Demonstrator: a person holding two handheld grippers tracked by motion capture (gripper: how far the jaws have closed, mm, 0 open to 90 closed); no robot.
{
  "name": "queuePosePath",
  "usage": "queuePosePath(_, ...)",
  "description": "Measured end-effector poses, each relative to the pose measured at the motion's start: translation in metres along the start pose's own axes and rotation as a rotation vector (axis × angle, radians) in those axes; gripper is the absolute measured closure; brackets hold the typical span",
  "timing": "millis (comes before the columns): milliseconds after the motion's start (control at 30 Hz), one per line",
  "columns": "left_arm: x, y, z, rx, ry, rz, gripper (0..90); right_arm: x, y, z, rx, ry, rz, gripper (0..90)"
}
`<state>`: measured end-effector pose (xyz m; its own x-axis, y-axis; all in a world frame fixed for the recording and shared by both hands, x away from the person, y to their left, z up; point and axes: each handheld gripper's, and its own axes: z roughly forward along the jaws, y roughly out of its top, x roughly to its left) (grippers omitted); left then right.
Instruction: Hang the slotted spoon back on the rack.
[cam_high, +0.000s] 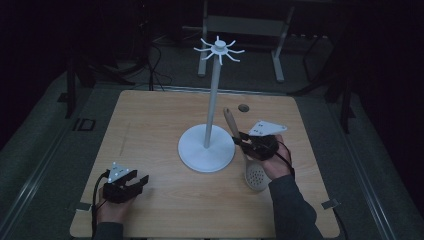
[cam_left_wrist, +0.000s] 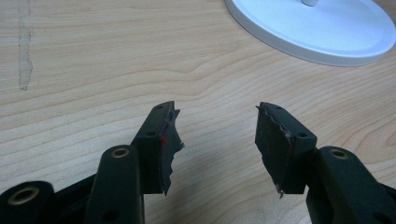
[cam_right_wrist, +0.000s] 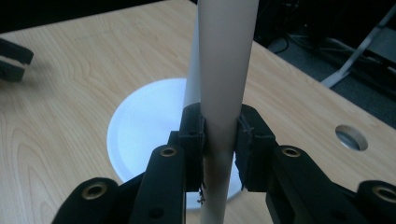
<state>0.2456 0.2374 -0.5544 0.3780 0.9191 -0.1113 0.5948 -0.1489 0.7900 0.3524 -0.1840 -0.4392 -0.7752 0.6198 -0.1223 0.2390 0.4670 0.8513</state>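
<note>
A skimmer spoon with a pale wooden handle (cam_high: 231, 122) and a white perforated head (cam_high: 255, 176) is tilted just right of a white stand. My right gripper (cam_high: 243, 140) is shut on the handle (cam_right_wrist: 224, 70), pads pressing both sides of it. The stand has a round base (cam_high: 206, 148), a thin pole (cam_high: 212, 100) and a ring of hooks (cam_high: 219, 49) on top. Its pole (cam_right_wrist: 191, 84) rises right behind the handle in the right gripper view. My left gripper (cam_high: 140, 181) rests open at the table's near left with nothing between its fingers (cam_left_wrist: 163, 140).
The wooden table (cam_high: 150, 120) has a round cable hole (cam_high: 243, 107) behind the spoon. A grey streak (cam_left_wrist: 23, 60) marks the wood at its left. A metal frame (cam_high: 277, 55) stands on the floor beyond the far edge. The surroundings are dark.
</note>
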Motion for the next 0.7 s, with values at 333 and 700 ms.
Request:
queuePosePath(333, 0.0, 0.0, 0.0, 0.0, 0.0, 0.0, 48.2, 0.003, 0.01, -0.005, -0.062, -0.023, -0.007, 74.3)
queuePosePath(700, 0.0, 0.0, 0.0, 0.005, -0.002, -0.001, 48.2, 0.005, 0.019, -0.007, -0.103, -0.036, -0.008, 74.4)
